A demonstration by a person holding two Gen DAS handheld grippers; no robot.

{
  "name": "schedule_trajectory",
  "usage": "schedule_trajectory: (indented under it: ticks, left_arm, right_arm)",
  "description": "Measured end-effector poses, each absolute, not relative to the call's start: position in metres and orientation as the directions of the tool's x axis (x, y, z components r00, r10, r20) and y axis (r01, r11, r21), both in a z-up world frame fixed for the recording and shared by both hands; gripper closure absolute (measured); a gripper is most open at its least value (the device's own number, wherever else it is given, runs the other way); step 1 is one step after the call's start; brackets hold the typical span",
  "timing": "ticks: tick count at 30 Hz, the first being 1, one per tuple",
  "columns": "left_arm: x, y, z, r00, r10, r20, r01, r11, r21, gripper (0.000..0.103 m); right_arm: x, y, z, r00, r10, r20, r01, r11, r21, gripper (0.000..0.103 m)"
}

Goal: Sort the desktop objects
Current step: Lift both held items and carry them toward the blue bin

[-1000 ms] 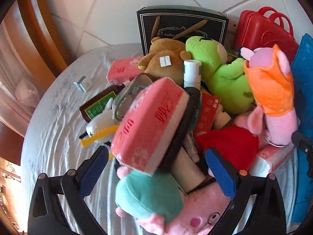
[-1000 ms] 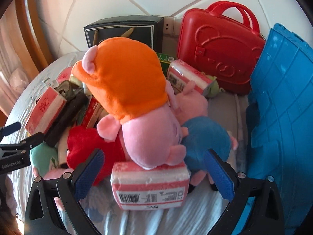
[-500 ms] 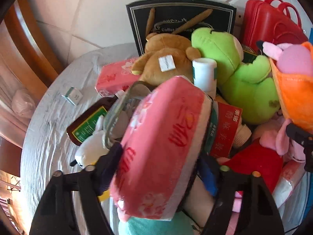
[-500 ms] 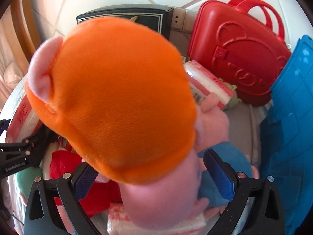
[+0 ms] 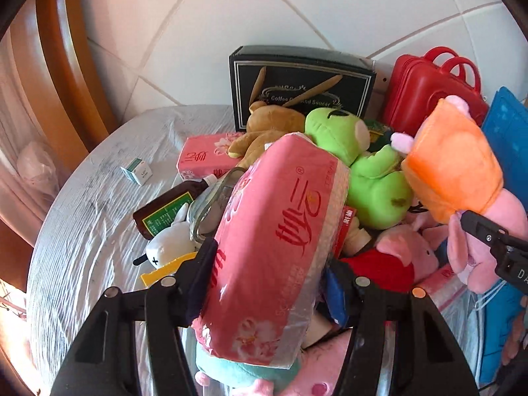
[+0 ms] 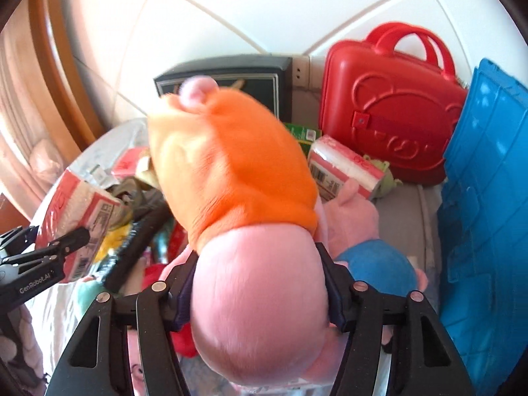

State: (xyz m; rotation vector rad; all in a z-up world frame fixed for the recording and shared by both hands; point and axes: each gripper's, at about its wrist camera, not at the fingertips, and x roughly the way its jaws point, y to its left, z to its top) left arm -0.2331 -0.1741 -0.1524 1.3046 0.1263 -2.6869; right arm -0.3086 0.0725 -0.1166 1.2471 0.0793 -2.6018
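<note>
A pink tissue pack (image 5: 283,224) wrapped in clear film is pinched across its width by my left gripper (image 5: 270,274), whose jaws are still closing, and it hangs tilted above the pile of toys. The right gripper (image 6: 259,283) is also closing, its pads pressed into the pink head of a plush pig in an orange dress (image 6: 231,181). In the left wrist view that pig (image 5: 452,165) hangs at the right. The right wrist view shows the tissue pack (image 6: 76,211) at the far left.
On the round cloth-covered table (image 5: 99,231) lie a green frog plush (image 5: 363,165), a brown bear (image 5: 267,128), a brown bottle (image 5: 165,211), a small box (image 5: 137,171) and another tissue pack (image 5: 204,158). Behind stand a black box (image 5: 300,85), a red case (image 6: 389,112) and a blue crate (image 6: 485,217).
Both grippers went from wide open to closed, the left on the tissue pack and the right on the pig. Both things have risen off the pile.
</note>
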Motion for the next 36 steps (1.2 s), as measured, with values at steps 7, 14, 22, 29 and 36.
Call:
schedule_trajectory:
  ticks: [7,14,22,29,36]
  left_arm:
    - [-0.180,-0.153,-0.106,-0.683,-0.063,-0.728,0.132,-0.991,-0.038,0.044]
    - [-0.134,-0.117,-0.056,-0.761,-0.002,-0.649,0.056,-0.996,-0.063,0.044]
    - [-0.105,-0.028,0.002,-0.831,0.139,-0.538,-0.125,-0.990,-0.062,0.044]
    - [-0.097,0.089,0.030,-0.826,0.278,-0.491,-0.284,-0.957,-0.064,0.044]
    - [-0.081,0.201,0.048,-0.812,0.340,-0.474,-0.366,-0.930,-0.040,0.044]
  right_arm:
    - [-0.256,0.081,-0.064,-0.672,-0.241,-0.701,0.273,-0.960,0.069,0.043]
    - [-0.190,0.106,0.005,-0.790,-0.220,-0.572,0.229,-0.972,0.057,0.043]
    - [-0.118,0.168,0.076,-0.900,-0.102,-0.423,0.094,-0.995,0.040,0.043]
    - [-0.076,0.266,0.110,-0.929,0.066,-0.364,-0.079,-0.997,0.022,0.043]
    - [-0.051,0.369,0.118,-0.922,0.158,-0.355,-0.172,-0.985,0.007,0.042]
